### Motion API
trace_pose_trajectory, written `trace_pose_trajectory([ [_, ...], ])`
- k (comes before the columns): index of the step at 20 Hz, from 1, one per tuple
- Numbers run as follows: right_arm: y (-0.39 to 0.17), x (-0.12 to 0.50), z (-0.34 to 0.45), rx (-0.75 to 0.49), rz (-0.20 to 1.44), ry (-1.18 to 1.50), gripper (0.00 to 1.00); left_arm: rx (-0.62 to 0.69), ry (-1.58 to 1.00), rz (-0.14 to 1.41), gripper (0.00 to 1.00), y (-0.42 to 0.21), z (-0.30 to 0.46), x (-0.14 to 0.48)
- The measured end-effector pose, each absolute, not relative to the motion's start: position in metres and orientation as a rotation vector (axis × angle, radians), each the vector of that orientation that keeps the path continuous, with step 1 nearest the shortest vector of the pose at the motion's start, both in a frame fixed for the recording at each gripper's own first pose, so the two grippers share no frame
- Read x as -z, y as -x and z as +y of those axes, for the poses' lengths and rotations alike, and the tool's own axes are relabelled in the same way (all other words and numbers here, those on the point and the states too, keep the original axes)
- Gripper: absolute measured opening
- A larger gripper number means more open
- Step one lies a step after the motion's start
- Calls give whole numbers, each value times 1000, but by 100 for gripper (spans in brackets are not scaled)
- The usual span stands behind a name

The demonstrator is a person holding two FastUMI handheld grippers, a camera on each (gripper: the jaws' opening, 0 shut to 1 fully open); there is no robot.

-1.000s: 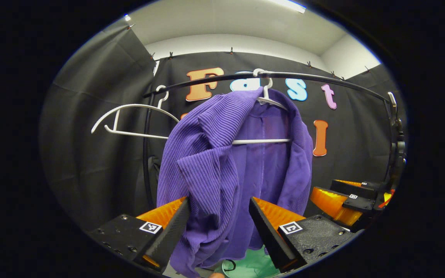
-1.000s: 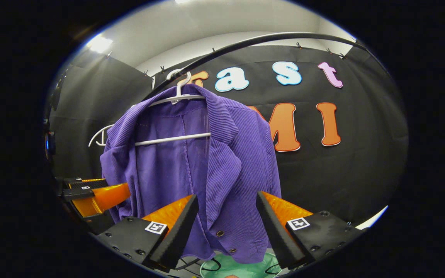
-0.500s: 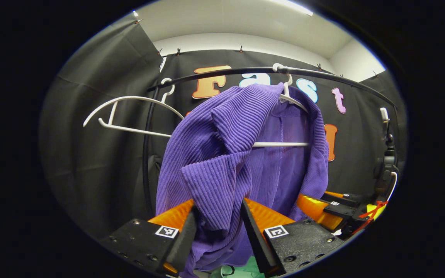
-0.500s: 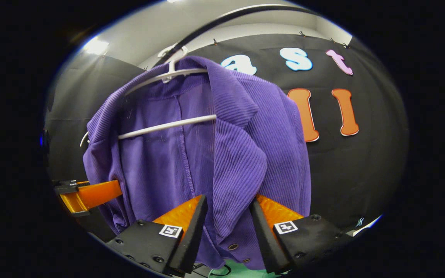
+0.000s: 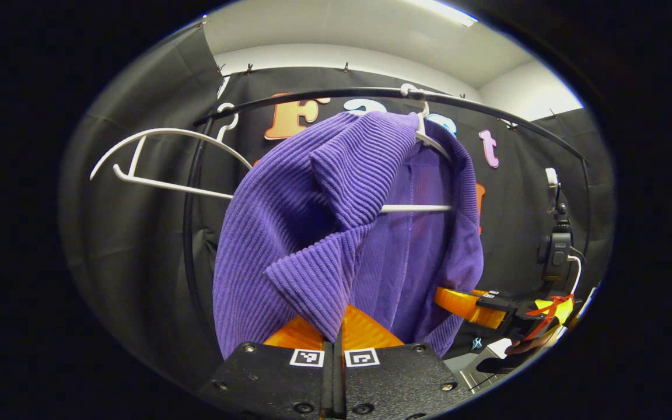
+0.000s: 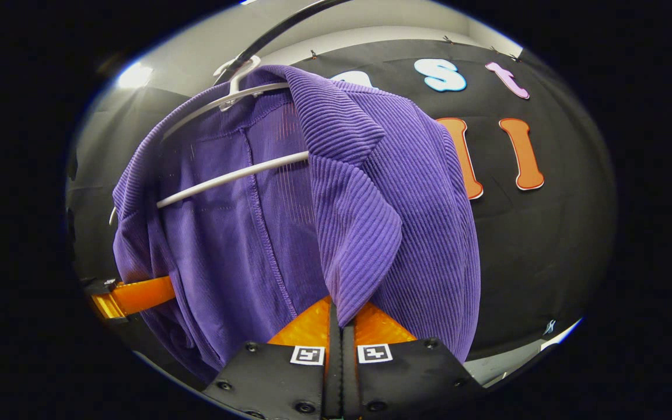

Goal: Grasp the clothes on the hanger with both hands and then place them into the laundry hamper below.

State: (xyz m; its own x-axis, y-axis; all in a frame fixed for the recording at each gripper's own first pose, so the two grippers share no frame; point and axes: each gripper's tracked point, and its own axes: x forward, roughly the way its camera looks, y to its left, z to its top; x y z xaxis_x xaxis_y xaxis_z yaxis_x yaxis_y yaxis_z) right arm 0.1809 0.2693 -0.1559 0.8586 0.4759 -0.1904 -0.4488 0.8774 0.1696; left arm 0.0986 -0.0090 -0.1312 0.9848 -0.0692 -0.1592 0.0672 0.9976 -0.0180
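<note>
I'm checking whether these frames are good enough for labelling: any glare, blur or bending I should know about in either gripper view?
Left gripper view: sharp; the purple jacket shows crisp ribs, a ceiling light strip blows out, the black rail bows from fisheye. Right gripper view: equally sharp on the jacket, a glaring ceiling light, and the white hanger bar looks curved.
</note>
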Motion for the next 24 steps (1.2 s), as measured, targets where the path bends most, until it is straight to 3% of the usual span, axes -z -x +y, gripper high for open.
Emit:
trace_pose_trajectory([
  [2,-180,151,268,-505,234,-129,8,77,13,150,0,-97,-10,129],
  [3,-180,149,266,-507,235,-135,14,81,17,145,0,-96,-10,126],
  [5,-178,143,258,-518,223,-146,1,85,18,133,0,-90,-9,120],
  [6,-176,138,253,-521,214,-155,1,75,12,123,0,-87,-6,114],
  [7,-176,132,246,-518,206,-162,7,63,0,110,0,-85,-2,107],
  [9,-177,118,234,-509,185,-174,7,57,-20,79,0,-78,2,91],
  [10,-177,111,228,-506,174,-187,14,56,-23,64,0,-73,4,81],
  [11,-178,104,224,-507,166,-200,14,60,-20,52,0,-67,5,71],
  [13,-181,89,215,-506,154,-233,1,64,-11,31,0,-59,10,56],
  [14,-181,82,211,-506,147,-243,7,59,-11,18,0,-55,15,49],
  [17,-187,51,192,-492,107,-299,7,39,-14,-20,0,-47,29,26],
  [18,-188,41,187,-492,99,-322,14,35,-8,-28,0,-45,33,20],
  [19,-192,31,182,-494,99,-342,7,28,-4,-35,2,-45,39,14],
  [24,-225,15,174,-506,148,-426,7,3,-27,-67,0,-43,57,-11],
])
